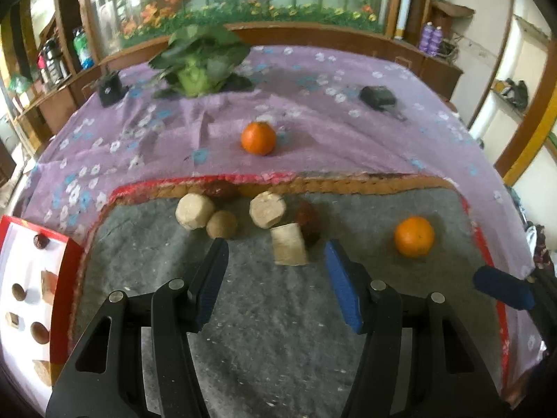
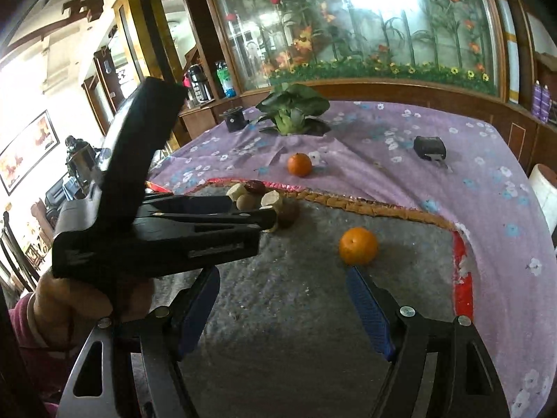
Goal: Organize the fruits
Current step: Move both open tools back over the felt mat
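We see the left hand-held gripper (image 1: 275, 261) spread, empty, over bare grey felt mat (image 1: 278, 331); a pale cut cylinder chunk (image 1: 289, 244) lies between its tips. The right hand-held gripper (image 2: 282, 278) gapes just short of a round orange fruit (image 2: 358, 246). A 2nd orange (image 1: 258, 138) sits on purple floral tabletop cloth (image 1: 348, 146). The red-rimmed white tray (image 1: 61, 261) is cut off.

Two oranges are counted: one (image 1: 414, 236) on the grey mat (image 1: 278, 313), one (image 1: 258, 138) farther off on the purple cloth (image 1: 139, 132). Three pale cut pieces (image 1: 194, 211) are counted at the mat's far edge, with one round tan fruit (image 1: 221, 224) and two dark red fruits (image 1: 222, 190). One leafy green vegetable (image 1: 198, 59) is noted at the desk's far side. Two small black objects (image 1: 377, 95) are noted on the cloth. One red-rimmed tray (image 1: 66, 268) is noted at near left; six items are counted in it.
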Available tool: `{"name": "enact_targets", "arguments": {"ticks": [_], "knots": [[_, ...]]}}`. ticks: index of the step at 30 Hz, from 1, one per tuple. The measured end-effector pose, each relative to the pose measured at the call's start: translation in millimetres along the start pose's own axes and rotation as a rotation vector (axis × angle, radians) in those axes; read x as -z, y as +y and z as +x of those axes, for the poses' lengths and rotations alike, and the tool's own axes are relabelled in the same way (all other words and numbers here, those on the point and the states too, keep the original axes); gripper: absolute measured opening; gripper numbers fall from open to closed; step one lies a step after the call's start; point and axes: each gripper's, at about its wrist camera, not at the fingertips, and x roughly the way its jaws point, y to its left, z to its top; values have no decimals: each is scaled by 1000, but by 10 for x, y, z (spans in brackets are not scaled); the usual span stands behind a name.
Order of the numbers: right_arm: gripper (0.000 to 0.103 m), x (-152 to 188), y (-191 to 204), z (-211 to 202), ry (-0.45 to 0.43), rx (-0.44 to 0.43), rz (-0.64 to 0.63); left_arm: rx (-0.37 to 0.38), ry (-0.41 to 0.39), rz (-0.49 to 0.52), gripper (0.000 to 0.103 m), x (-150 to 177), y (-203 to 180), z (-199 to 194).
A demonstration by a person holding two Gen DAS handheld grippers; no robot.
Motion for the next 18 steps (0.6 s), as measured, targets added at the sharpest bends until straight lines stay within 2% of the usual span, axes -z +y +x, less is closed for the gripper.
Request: {"name": "enact_targets", "arguments": {"ticks": [1,2,4,7,11,15,18], "knots": [[75,-2,-3,-11,-4,-2,-2,-28,11,-13,58,7,67,30],[75,-6,-12,-22,-8,-8,-2,-22,18,-38,61,20,159,34],[75,-19,-32,-26,-13,-18,5,-28,31,-76,61,51,295,9],[75,-26,-60,-16,-12,-23,14,-75,14,-80,61,122,430,-72],[75,-12,-83,18,-1,-34,29,-32,12,-61,61,189,421,-107],[75,-3,-77,28,3,-38,23,19,7,2,61,161,237,-74],[75,-1,-81,23,-7,-55,25,32,12,14,61,100,147,3]]}}
